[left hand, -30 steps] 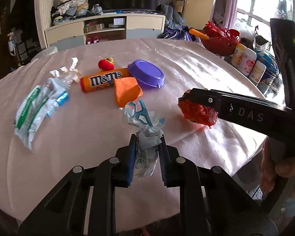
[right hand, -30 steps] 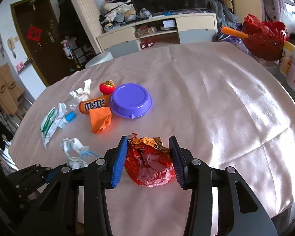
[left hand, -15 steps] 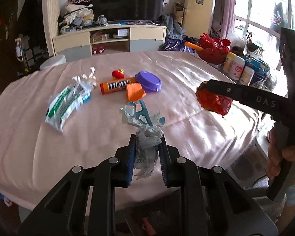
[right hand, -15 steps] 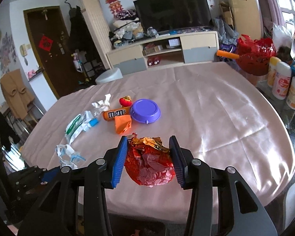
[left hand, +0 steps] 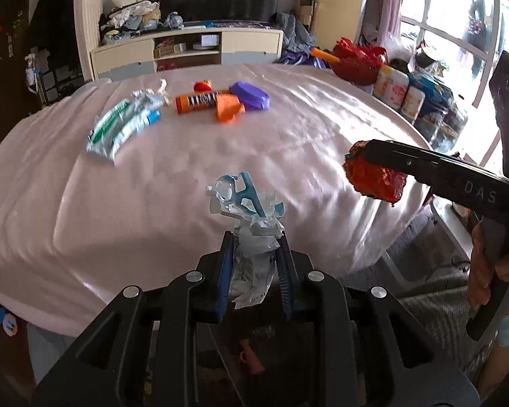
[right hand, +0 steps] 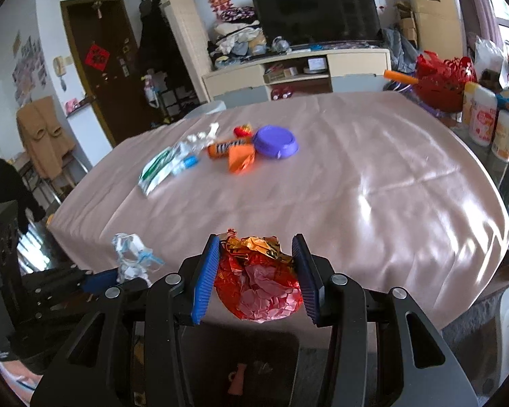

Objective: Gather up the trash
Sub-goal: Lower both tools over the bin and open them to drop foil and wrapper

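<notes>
My left gripper is shut on a crumpled clear and blue plastic wrapper, held in the air near the table's front edge. My right gripper is shut on a crumpled red foil ball, also lifted off the table; the ball also shows in the left wrist view. The wrapper also shows in the right wrist view. On the pink tablecloth lie a white and green wrapper, an orange M&M's tube, an orange crumpled paper and a small red and yellow piece.
A purple bowl lies upside down by the orange paper. A red basket and several white canisters stand beyond the table's right edge. A TV cabinet stands behind the table. A dark chair is at the left.
Both grippers have pulled back and up from the table with their trash. The table's items now look smaller and farther away, and the table's front edge has come into view.
</notes>
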`<state>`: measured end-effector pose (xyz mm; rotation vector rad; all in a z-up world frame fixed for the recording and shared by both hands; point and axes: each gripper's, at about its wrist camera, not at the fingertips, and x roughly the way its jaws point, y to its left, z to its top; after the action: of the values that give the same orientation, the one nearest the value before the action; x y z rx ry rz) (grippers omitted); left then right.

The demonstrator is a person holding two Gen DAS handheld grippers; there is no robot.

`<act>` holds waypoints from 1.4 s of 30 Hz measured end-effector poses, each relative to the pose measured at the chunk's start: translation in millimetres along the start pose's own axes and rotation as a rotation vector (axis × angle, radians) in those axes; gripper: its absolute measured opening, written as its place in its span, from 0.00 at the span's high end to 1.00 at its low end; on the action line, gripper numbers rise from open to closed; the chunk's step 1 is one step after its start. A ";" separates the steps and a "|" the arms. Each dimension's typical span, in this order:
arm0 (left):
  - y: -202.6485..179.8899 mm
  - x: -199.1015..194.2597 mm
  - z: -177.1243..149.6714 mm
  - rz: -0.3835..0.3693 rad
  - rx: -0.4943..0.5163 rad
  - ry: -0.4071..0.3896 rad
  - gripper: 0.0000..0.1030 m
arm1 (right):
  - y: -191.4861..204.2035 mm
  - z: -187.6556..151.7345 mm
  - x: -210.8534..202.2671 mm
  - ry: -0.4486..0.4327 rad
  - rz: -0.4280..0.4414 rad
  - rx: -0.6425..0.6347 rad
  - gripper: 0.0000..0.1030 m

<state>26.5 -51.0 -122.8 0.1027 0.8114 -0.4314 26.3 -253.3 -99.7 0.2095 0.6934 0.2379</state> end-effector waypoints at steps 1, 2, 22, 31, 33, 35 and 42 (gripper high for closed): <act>-0.5 0.2 -4.5 -0.004 0.000 0.005 0.77 | 2.3 -6.4 1.1 0.011 0.005 -0.004 0.56; -1.2 1.5 -9.5 -0.008 -0.002 0.013 0.77 | 4.4 -10.9 1.8 0.020 0.007 -0.008 0.56; 5.0 56.3 -96.7 -0.094 -0.098 0.286 0.77 | 7.7 -92.4 60.1 0.283 -0.025 -0.009 0.56; 2.7 63.9 -97.7 -0.095 -0.092 0.311 0.65 | 0.8 -95.0 65.0 0.314 -0.015 0.017 0.50; 4.0 63.3 -97.4 -0.090 -0.090 0.312 0.60 | 1.0 -94.0 66.2 0.315 -0.014 0.022 0.49; 4.8 62.9 -95.9 -0.085 -0.088 0.309 0.56 | 0.1 -94.1 66.0 0.315 -0.017 0.029 0.41; 15.0 53.7 -89.1 -0.048 -0.089 0.275 0.32 | -7.9 -90.8 61.8 0.283 -0.057 0.051 0.16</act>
<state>4.7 -32.8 -224.0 0.0602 1.1046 -0.4310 14.2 -233.1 -207.3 0.2067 0.9852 0.1973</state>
